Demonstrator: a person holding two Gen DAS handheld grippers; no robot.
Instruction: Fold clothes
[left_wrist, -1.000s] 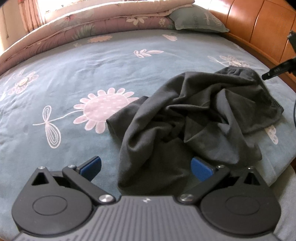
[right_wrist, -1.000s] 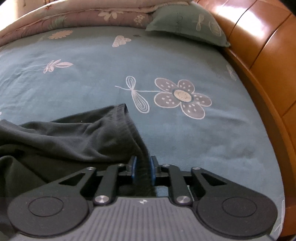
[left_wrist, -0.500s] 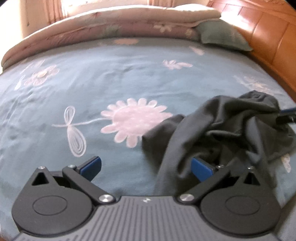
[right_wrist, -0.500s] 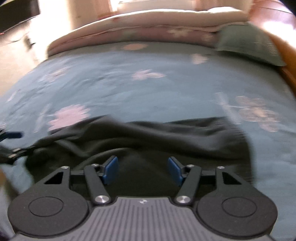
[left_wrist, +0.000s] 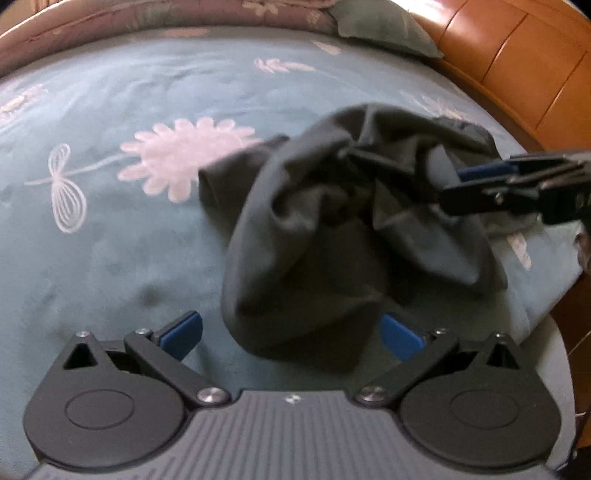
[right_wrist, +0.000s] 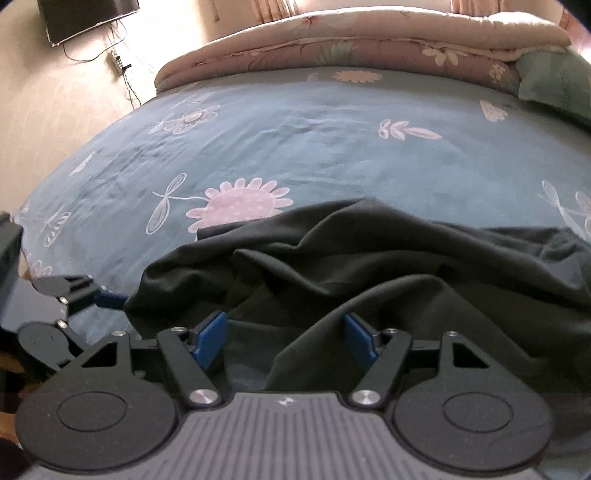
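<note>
Garment: we see a dark grey garment (left_wrist: 332, 229) lying crumpled on the bed, rumpled into deep folds, near the bed's near edge and towards the wooden headboard side; one end overlaps the petals of a pink flower print (right_wrist: 240, 206)
Right gripper: our right gripper (right_wrist: 284, 339) has its jaws standing apart, and they have just been opening; a ridge of the garment runs between the blue pads (right_wrist: 210, 332) without being pressed by them. In the left wrist view this gripper (left_wrist: 480, 181) reaches in from the right, its tips over the garment's far folds
Left gripper: our left gripper (left_wrist: 291, 332) is spread wide over the near end of the garment; the cloth's rounded near fold lies between the pads, touching neither that we can see
Sheet: a teal sheet (left_wrist: 147, 258) printed with pale flowers and leaves covers the bed
Quilt: a folded pink floral quilt (right_wrist: 369, 44) lies along the far end
Pillow: a green pillow (left_wrist: 384, 22) sits beside the quilt, against the headboard (left_wrist: 517, 62)
Room: a dark screen (right_wrist: 85, 18) hangs on the wall, cables below it
</note>
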